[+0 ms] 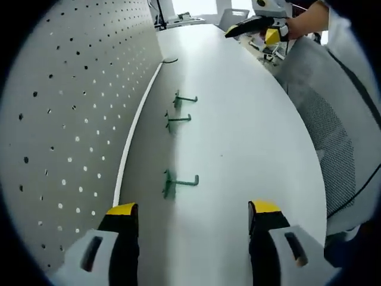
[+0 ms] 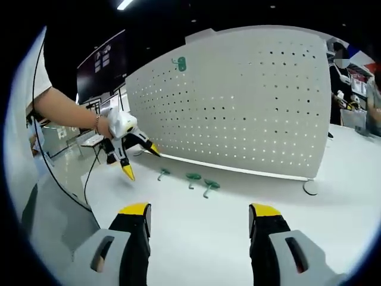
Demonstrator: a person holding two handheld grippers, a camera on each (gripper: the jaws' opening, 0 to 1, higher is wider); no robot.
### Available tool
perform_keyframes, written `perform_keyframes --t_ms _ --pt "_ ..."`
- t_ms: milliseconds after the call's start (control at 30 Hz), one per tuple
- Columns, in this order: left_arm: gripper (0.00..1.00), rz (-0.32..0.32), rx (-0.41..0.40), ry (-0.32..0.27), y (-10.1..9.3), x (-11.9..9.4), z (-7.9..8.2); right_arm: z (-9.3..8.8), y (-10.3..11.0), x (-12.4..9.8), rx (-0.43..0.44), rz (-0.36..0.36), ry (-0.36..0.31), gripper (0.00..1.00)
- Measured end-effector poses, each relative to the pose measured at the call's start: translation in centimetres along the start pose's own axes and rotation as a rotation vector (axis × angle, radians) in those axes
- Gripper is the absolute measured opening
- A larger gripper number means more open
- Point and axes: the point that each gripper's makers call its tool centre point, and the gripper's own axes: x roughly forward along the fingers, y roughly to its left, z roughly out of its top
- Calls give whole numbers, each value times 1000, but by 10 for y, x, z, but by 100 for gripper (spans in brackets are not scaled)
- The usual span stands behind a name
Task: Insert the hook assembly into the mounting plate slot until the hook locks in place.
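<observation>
Lying on white tabletop [image 1: 238, 119]: three green hooks [image 1: 178, 182] by holed board [image 2: 238, 101] | left gripper [image 1: 193, 220] fingers spread, holding nothing | right gripper [image 2: 199, 223] fingers spread, holding nothing

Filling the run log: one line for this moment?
hooks: three loose on table | pegboard: one hook mounted | both hand-held grippers: open, empty

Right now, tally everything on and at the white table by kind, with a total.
Green metal hooks lying on the white table: 3
Green hook already mounted high on the white perforated pegboard: 1
White perforated pegboards: 1
Yellow-tipped grippers, both open: 2, left gripper, right gripper
Total: 7
</observation>
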Motion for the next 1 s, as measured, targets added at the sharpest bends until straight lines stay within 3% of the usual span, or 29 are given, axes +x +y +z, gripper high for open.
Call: perform_keyframes --t_ms 500,833,1000 --pt "76 -78 81 77 6 22 -1 -1 -1 0 2 -6 1 65" --pt "75 -113 85 107 6 35 0 -3 0 1 3 2 10 65" --pt "72 -132 66 90 5 36 4 -3 0 0 5 2 9 64"
